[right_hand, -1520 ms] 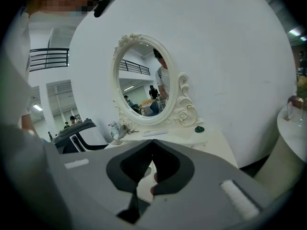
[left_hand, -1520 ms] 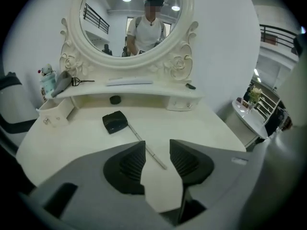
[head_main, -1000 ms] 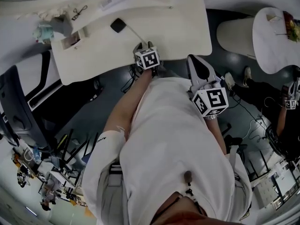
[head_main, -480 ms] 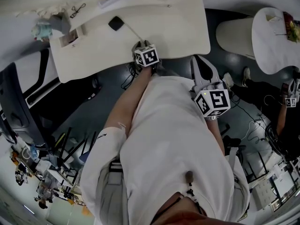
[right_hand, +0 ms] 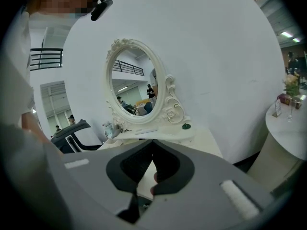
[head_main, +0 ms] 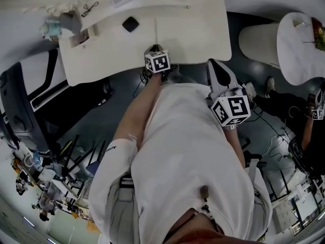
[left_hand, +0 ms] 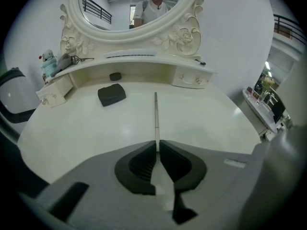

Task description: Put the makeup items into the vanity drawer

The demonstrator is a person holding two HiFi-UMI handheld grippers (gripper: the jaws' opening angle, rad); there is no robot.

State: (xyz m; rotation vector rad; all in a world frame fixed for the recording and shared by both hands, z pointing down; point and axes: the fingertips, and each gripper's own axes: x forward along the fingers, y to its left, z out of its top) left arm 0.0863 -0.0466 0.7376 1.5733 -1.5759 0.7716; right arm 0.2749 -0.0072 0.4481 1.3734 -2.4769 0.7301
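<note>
Left gripper view shows the white vanity top (left_hand: pixel 72 128), with a black compact (left_hand: pixel 112 94) toward its back left corner. The left gripper (left_hand: pixel 157 143) has just been closing and pinches the near end of a thin pale stick (left_hand: pixel 155 114) at the front edge; the stick is probably light, stiff and brittle. The right gripper (right_hand: pixel 152 142) is closed, empty.

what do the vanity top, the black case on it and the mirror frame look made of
Vanity top: cream painted or lacquered wood or board, semi-gloss; soft light reflections show.
Black case: likely matte plastic, dull with rounded corners.
Mirror frame: cream moulded resin or carved wood; ornate roses, can't tell which.
</note>
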